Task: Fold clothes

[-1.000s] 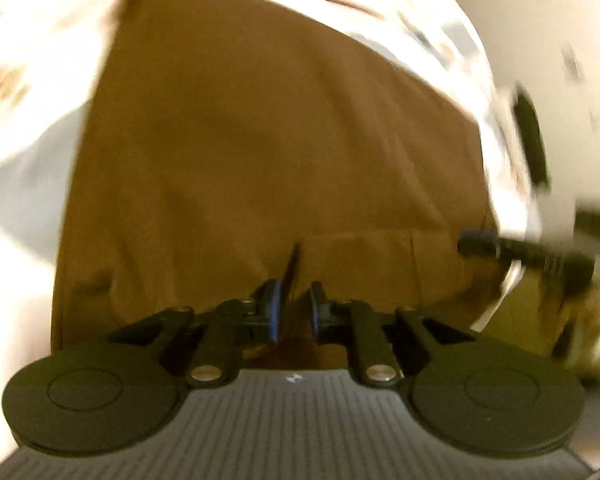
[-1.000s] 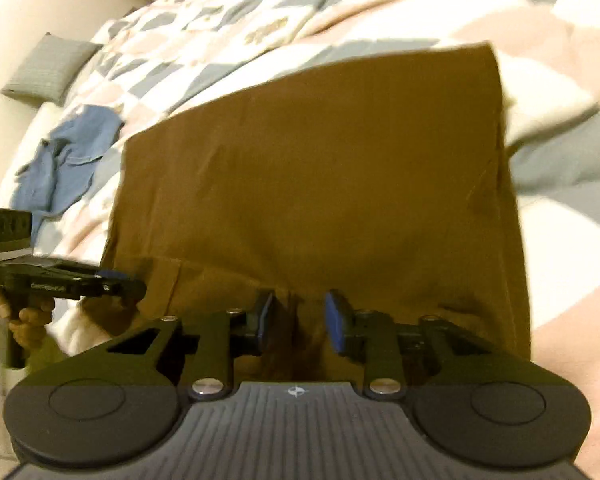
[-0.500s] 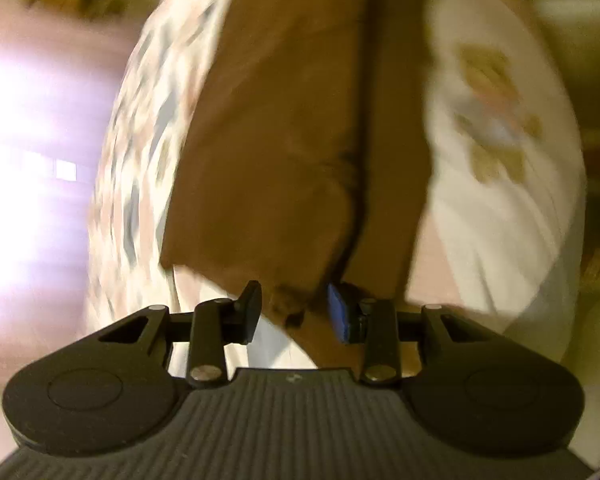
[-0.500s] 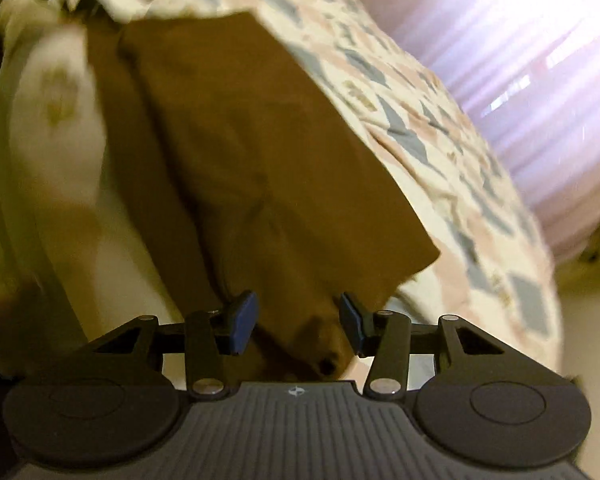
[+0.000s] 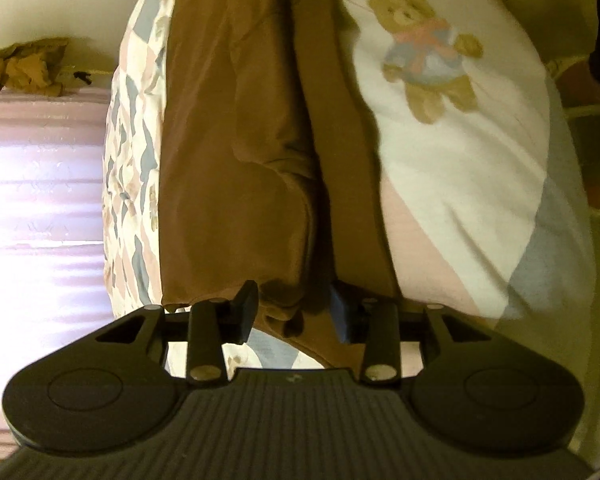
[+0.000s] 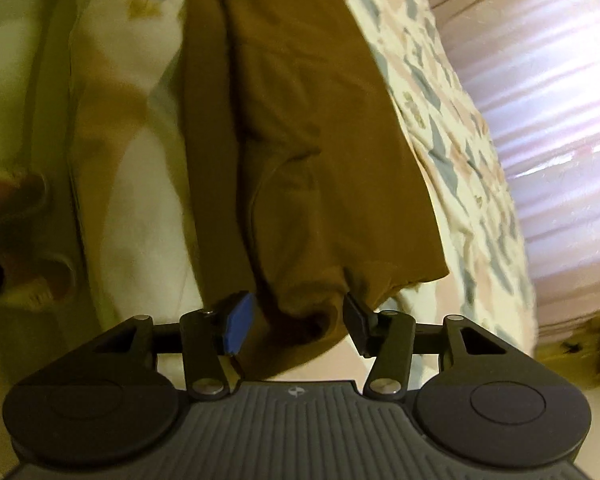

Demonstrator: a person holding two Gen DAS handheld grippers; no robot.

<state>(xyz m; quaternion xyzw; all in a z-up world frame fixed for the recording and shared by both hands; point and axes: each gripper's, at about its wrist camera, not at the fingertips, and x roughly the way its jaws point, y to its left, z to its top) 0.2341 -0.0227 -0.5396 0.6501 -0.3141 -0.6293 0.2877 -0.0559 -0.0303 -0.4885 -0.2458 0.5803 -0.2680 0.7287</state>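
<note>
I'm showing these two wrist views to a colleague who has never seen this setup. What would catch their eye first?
Most striking is the brown garment, folded lengthwise and running up the middle of both views across a patchwork bed cover. In the left wrist view a teddy bear print stands out on the white cloth to the garment's right. At the bottom of each view, the left gripper and right gripper are open around the garment's bunched near end.

Two black handheld grippers, left gripper [image 5: 293,310] and right gripper [image 6: 298,322]: ribbed grey bodies, round black discs at either side, silver screws, blue-faced finger pads [image 6: 236,320].
</note>
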